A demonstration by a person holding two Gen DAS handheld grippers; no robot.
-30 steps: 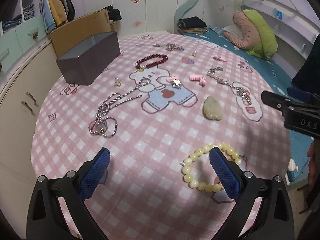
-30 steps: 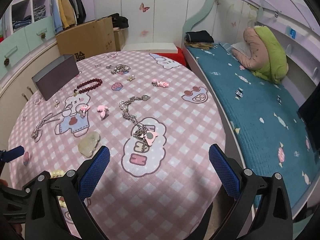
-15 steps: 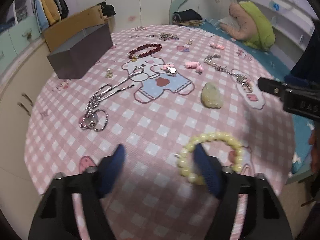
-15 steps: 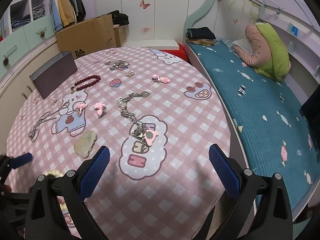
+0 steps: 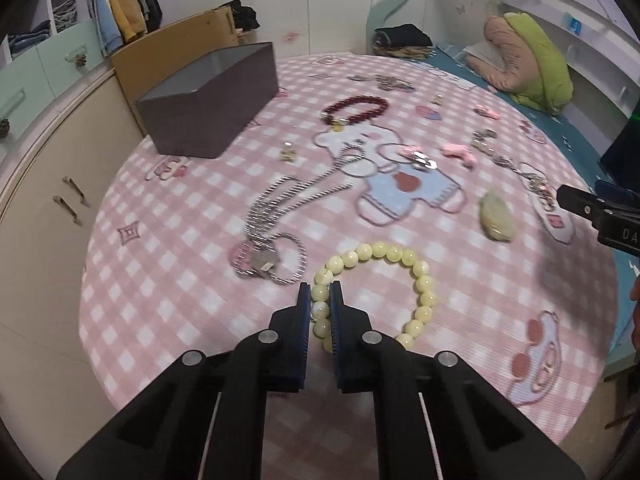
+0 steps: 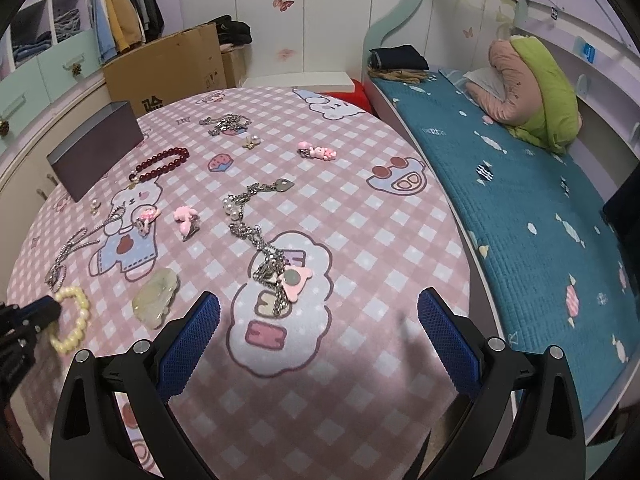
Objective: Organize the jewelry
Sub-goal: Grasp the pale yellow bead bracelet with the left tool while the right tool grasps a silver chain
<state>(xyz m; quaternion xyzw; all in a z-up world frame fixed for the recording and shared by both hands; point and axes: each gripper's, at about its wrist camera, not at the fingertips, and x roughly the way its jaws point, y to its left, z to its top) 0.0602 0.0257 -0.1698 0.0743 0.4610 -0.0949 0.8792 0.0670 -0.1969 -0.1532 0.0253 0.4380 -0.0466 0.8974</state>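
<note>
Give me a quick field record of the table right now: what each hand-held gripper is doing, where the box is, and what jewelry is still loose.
left hand-held gripper: jaws have just been closing, now pinching the near-left side of the pale yellow bead bracelet
bracelet: still lying on the pink checked tablecloth
right hand-held gripper: open, nothing between its pads
dark grey open box: far left of the table
loose: dark red bead bracelet, silver chain necklace, pale green stone pendant, pink charm chain
</note>
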